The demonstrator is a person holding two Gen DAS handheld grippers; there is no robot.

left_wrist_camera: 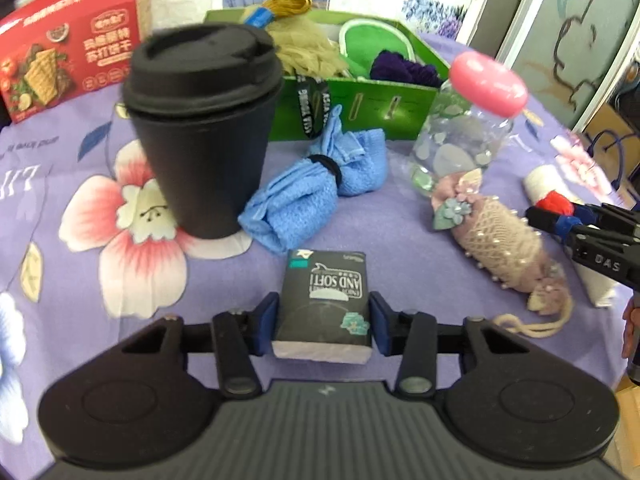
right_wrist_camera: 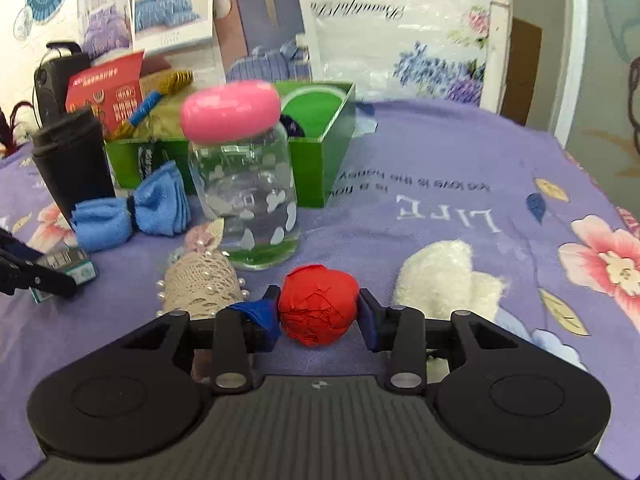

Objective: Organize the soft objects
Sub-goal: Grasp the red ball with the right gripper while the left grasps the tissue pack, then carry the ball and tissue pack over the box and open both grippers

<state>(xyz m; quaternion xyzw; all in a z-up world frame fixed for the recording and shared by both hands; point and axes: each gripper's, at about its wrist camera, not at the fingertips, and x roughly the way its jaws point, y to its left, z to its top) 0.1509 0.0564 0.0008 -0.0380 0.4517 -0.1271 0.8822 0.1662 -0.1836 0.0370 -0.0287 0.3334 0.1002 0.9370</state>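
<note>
The tissue pack (left_wrist_camera: 323, 310) sits pinched between the blue pads of the left gripper (left_wrist_camera: 324, 322). Right gripper (right_wrist_camera: 318, 312) is squeezing a red ball (right_wrist_camera: 318, 306) the same way. Ahead of the left gripper lies a blue towel bundle (left_wrist_camera: 312, 190) tied with a black band, black lidded cup (left_wrist_camera: 200, 128) ahead-left, and a lace pouch (left_wrist_camera: 500, 240) off to its right. Straight ahead of the right gripper stands a glass jar (right_wrist_camera: 246, 196) with a pink lid, green box (right_wrist_camera: 324, 148) behind it, white fluffy cloth (right_wrist_camera: 444, 276) just to the right. All on a purple floral sheet (right_wrist_camera: 460, 208).

bedding posters (right_wrist_camera: 168, 4) cover the wall behind the floral purple bedspread (right_wrist_camera: 460, 200).
</note>
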